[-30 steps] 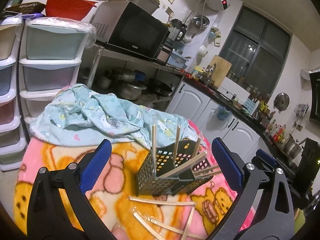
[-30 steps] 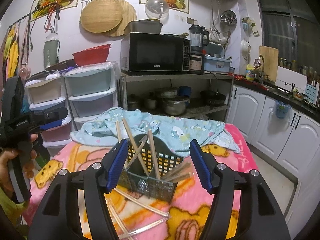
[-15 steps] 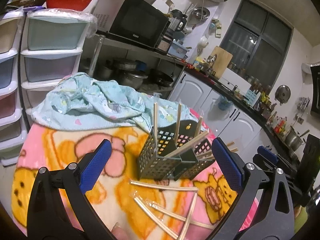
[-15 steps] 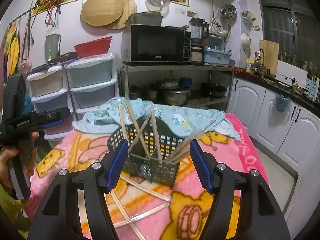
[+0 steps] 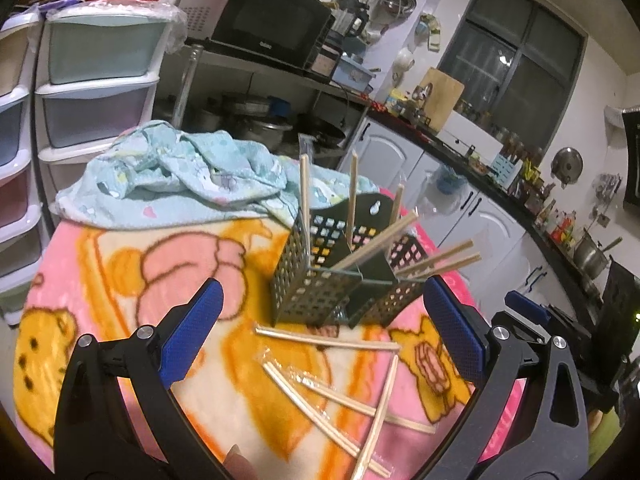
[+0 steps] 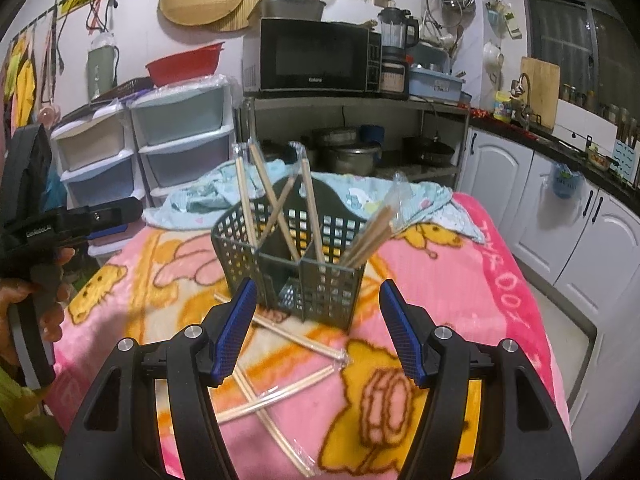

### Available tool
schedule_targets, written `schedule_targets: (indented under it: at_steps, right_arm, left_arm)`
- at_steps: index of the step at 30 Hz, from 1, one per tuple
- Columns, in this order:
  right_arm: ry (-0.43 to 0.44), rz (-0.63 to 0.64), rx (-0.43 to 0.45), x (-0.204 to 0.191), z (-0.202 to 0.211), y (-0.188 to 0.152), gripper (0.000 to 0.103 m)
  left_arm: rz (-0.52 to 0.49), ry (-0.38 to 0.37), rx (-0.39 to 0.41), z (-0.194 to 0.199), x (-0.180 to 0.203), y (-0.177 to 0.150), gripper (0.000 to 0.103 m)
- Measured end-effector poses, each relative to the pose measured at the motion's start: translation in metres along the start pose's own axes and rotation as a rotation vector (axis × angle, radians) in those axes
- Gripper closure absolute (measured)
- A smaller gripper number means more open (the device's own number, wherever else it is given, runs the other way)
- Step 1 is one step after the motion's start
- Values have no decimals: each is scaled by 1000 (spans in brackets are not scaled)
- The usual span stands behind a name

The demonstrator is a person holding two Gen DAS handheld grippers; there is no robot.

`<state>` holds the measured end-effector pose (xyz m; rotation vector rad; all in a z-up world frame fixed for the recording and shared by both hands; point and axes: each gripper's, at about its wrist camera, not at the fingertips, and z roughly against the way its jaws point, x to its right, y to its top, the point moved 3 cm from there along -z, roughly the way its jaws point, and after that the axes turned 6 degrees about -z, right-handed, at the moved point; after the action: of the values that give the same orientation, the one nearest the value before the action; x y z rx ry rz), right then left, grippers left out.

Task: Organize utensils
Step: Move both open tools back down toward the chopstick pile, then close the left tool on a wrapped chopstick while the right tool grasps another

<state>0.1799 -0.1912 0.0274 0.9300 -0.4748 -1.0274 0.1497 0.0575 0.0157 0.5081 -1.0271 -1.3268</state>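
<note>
Left gripper [image 5: 320, 332] is spread wide, nothing between its blue pads, hovering above the pink cartoon blanket [image 5: 120, 264]. Just past it lie loose wrapped chopsticks [image 5: 328, 392], crisscrossed on the blanket near the black mesh utensil basket [image 5: 320, 292], which stands upright with several chopsticks sticking out of its compartments. A crumpled light blue cloth [image 5: 172, 176] sits at the far side. Right gripper [image 6: 318, 332] is also wide open, empty, with the basket just beyond its tips.
</note>
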Motion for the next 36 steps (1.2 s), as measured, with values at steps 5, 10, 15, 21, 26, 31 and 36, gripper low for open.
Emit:
schedule_targets:
  at_steps: [5,10,15,21,26,31,36]
  right_arm:
    - [-22,11,-34,3,-7,-15,42]
    - [-46,10,-81,9,-19,-30,42]
    - [-65,-19,-147,16,-37,-45,42]
    - [-58,-44,-210,21,-55,-62,42]
    - [-41,-62,-269,19,-71,-75,42]
    - [-21,-93,-323,16,-88,-84,42]
    - [2,-143,-386,17,-108,-91,45]
  left_arm:
    - [-11,-1,-34,-8,2,-12,11]
    - [-12,1,-75,-18,1,-25,11]
    - [-21,30,-124,-33,-8,-40,11]
    - [12,37,-179,-48,-23,-59,11]
    - [59,14,-225,-58,-33,-70,23]
    - [128,-22,-280,-70,-43,-85,44]
    - [170,-58,-319,-80,-44,-93,59]
